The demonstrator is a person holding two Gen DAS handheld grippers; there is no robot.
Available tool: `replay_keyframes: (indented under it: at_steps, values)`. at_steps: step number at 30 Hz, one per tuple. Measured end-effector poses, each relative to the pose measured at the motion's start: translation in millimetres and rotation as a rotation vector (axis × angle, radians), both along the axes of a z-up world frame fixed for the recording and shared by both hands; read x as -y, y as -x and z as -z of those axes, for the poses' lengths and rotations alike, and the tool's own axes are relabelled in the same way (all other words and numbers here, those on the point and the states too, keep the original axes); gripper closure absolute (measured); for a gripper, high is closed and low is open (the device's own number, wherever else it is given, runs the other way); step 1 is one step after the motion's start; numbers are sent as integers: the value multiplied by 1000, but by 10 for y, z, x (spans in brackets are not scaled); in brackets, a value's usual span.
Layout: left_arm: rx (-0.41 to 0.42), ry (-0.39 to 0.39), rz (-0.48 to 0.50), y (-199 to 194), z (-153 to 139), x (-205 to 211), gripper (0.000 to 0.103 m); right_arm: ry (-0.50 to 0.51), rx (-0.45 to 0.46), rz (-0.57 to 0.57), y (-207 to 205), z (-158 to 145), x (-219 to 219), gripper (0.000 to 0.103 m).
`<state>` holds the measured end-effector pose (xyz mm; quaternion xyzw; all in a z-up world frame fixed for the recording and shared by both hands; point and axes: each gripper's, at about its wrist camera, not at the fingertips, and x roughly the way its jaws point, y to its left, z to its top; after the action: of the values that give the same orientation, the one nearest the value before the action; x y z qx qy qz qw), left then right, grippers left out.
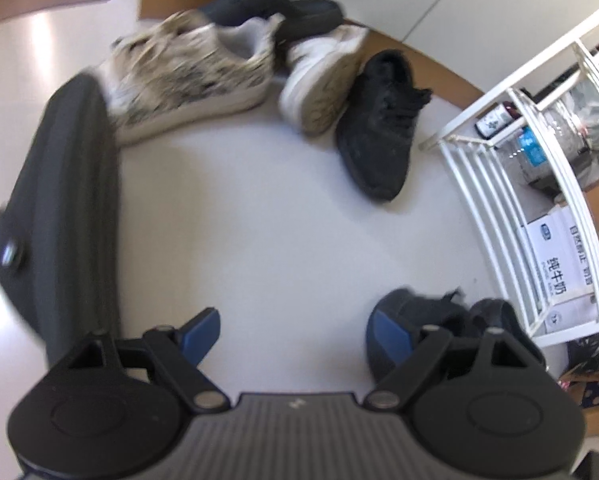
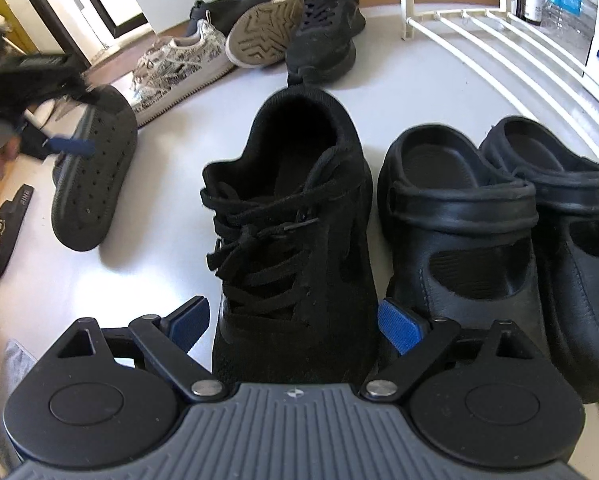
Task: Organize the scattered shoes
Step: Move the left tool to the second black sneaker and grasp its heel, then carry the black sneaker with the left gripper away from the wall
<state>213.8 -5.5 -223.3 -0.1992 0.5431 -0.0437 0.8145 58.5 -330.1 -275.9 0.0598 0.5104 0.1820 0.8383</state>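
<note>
The right gripper (image 2: 293, 328), jaws spread, straddled the toe of a black lace-up sneaker (image 2: 291, 216) lying lengthwise straight ahead beside paired black clogs (image 2: 459, 216), while the left gripper (image 1: 295, 334), also spread, hung over bare floor.

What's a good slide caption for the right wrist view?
Open right gripper straddling a black lace-up sneaker lined up beside two black clogs near the white rack.
</note>
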Motion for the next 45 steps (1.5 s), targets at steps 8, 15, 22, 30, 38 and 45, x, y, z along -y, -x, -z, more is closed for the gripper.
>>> replay_keyframes:
  at_steps: [8,15,22,30,38,45]
  values:
    - [97,-83,43,-983,-301,403,17,-36,58,24,-52,-148,158,9]
    - [132,-138,83,-1512,-269,778,14,-63,64,71,-97,-166,310,9]
    - [210,-184,134,-2053,-249,1110,14,-63,80,69,-97,-177,379,9]
    - [255,-203,151,-2543,-71,1450,14,-69,69,81,-125,-148,427,9]
    - [237,-258,176,-2832,242,1726,18,-58,52,87,-114,-104,462,9]
    - [146,-320,225,-2953,539,1835,85,-45,59,71,-103,-96,456,9]
